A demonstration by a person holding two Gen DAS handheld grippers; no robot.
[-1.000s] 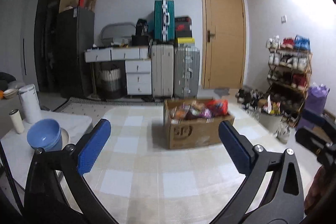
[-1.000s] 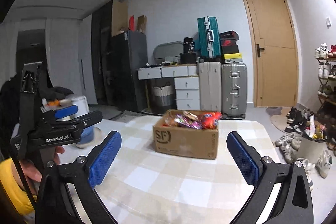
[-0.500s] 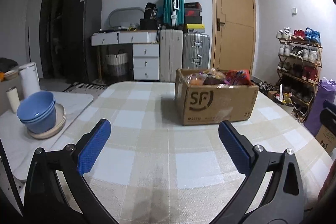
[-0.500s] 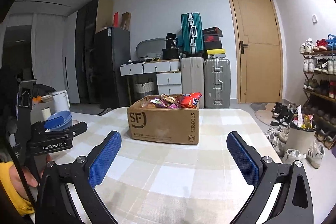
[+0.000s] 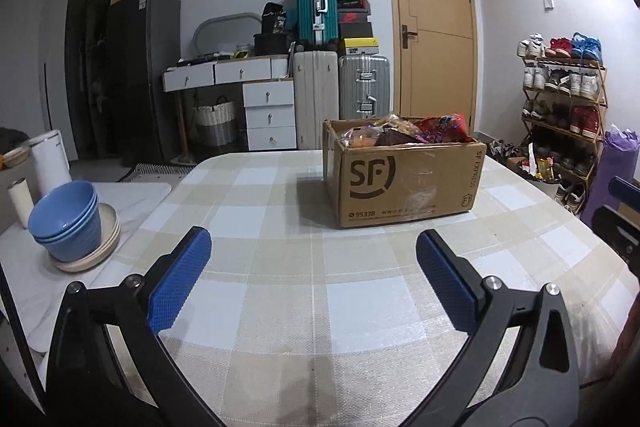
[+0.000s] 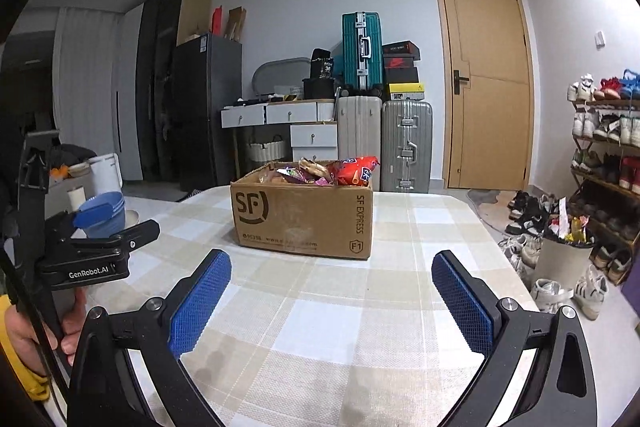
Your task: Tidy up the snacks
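Observation:
A brown SF cardboard box [image 5: 404, 183] stands on the checked table [image 5: 280, 287], full of snack bags [image 5: 408, 131]. It also shows in the right wrist view [image 6: 300, 219], with a red snack bag [image 6: 354, 169] on top. My left gripper [image 5: 314, 279] is open and empty, low over the table, short of the box. My right gripper [image 6: 332, 299] is open and empty, also in front of the box. The left gripper's body [image 6: 88, 259] shows at the left of the right wrist view.
Blue bowls on a plate [image 5: 68, 223] sit on a white side surface at the left, with a white kettle [image 5: 50, 159] behind. Suitcases [image 5: 340, 95], drawers and a door stand beyond the table. A shoe rack [image 5: 564, 107] stands at the right.
Both grippers have dropped lower and moved closer to the box, which now looks larger. Both stay open and empty.

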